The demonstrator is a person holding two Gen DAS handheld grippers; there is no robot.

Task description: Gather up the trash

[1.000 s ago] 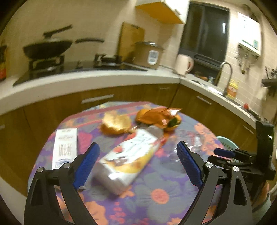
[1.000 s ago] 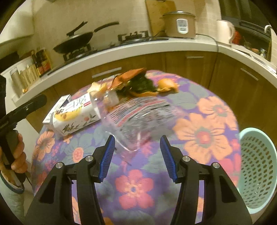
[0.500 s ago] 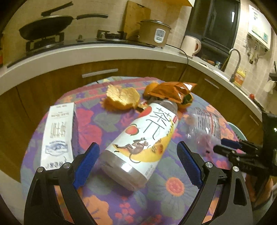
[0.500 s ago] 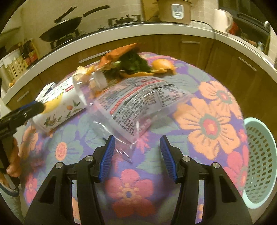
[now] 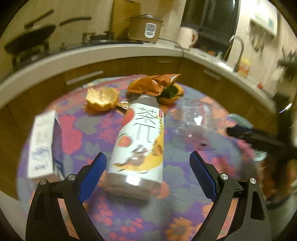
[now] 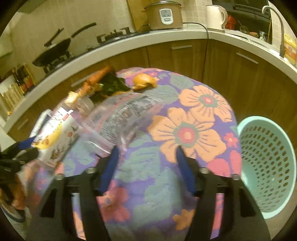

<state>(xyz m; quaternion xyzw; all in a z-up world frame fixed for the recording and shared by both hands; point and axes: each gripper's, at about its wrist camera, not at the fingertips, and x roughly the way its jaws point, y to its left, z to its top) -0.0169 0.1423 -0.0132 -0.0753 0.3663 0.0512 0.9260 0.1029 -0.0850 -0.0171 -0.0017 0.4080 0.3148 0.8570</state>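
Note:
A labelled drink bottle point(image 5: 141, 140) lies on the flowered round table point(image 5: 115, 218), its base between the fingers of my open left gripper point(image 5: 147, 173). It also shows in the right wrist view point(image 6: 55, 137). A clear plastic bag point(image 6: 122, 115) lies beside it, its near corner at the left finger of my open right gripper point(image 6: 146, 157). A white carton point(image 5: 43, 142), orange peel point(image 5: 102, 99), an orange snack wrapper point(image 5: 154, 83) and another peel point(image 6: 143, 80) lie further off.
A teal perforated basket point(image 6: 267, 163) stands beside the table's right edge. A kitchen counter point(image 6: 141, 39) with stove, pan, rice cooker point(image 6: 163, 14) and kettle curves behind the table.
My left gripper has moved forward onto the bottle, whose base now sits between the fingers. My right gripper has moved forward and right, closer to the bag's corner and the basket.

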